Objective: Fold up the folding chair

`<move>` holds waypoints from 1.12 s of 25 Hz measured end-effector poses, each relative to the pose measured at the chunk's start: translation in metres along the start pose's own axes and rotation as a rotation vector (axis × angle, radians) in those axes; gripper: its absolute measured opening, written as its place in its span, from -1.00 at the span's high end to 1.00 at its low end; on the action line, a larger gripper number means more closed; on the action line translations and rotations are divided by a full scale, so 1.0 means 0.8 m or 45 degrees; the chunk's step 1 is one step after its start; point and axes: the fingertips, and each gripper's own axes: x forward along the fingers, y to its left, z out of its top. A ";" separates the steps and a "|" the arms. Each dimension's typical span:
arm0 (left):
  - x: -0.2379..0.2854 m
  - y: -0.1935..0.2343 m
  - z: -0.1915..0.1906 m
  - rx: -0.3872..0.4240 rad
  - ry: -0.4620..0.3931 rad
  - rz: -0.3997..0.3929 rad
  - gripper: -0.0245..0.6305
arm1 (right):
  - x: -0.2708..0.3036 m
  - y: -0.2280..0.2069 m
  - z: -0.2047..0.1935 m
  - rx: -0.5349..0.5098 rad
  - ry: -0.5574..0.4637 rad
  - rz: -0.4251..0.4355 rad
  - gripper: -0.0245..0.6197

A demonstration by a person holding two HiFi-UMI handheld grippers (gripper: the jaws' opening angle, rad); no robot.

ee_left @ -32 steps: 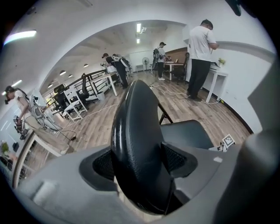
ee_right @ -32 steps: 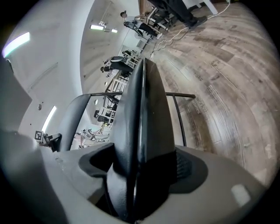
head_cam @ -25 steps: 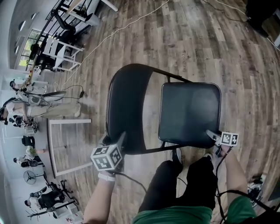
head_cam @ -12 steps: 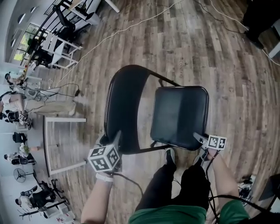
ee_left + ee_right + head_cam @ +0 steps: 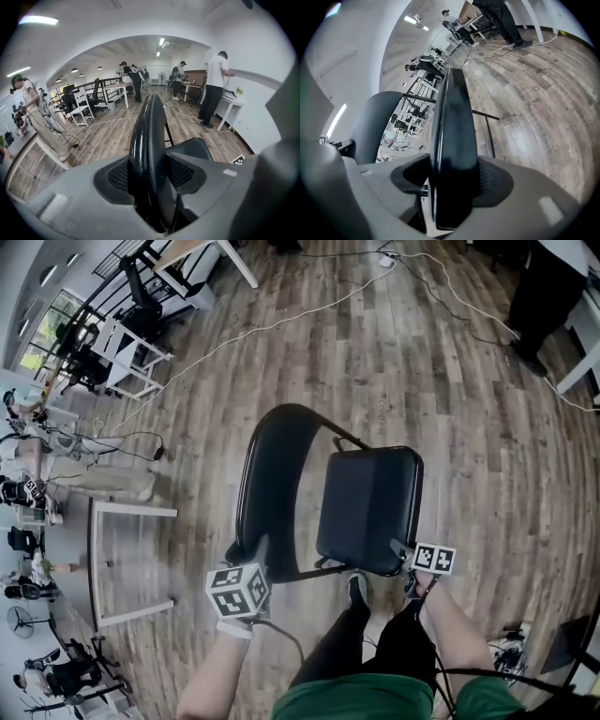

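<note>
With jaws just closed further, the backrest (image 5: 274, 486) was clamped by the left gripper (image 5: 254, 551) and the seat (image 5: 371, 507) by the right gripper (image 5: 400, 548), so the folding chair (image 5: 323, 521) could be collapsed.

The person is wearing a green top (image 5: 375, 701) with short sleeves, black trousers (image 5: 380, 652) and dark shoes (image 5: 357, 589). A white band (image 5: 233, 628) is circling the left wrist. The left gripper (image 5: 255, 554) and the right gripper (image 5: 398, 547) are each carrying a marker cube (image 5: 237, 590) with black and white squares. Their bodies are showing grey, with dark meshed pads (image 5: 118, 176) inside the jaws. Both pairs of jaws have just been closing, with the folding chair (image 5: 281, 484) between them. Thin black cables (image 5: 281, 636) are running back from the grippers toward the body.
</note>
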 end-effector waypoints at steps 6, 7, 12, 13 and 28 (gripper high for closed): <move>-0.017 0.031 0.018 0.003 -0.031 0.003 0.29 | 0.009 0.080 -0.002 -0.009 -0.009 -0.030 0.15; -0.019 0.034 0.021 0.004 -0.035 0.004 0.29 | 0.011 0.093 -0.003 -0.009 -0.008 -0.040 0.16; -0.038 0.046 0.034 0.002 -0.068 0.011 0.31 | 0.023 0.161 -0.010 -0.021 -0.001 -0.065 0.20; -0.041 0.048 0.037 0.000 -0.077 0.012 0.31 | 0.026 0.174 -0.011 -0.025 0.001 -0.064 0.20; -0.082 0.042 0.064 0.033 -0.147 0.001 0.33 | 0.062 0.303 -0.029 -0.066 0.037 -0.146 0.20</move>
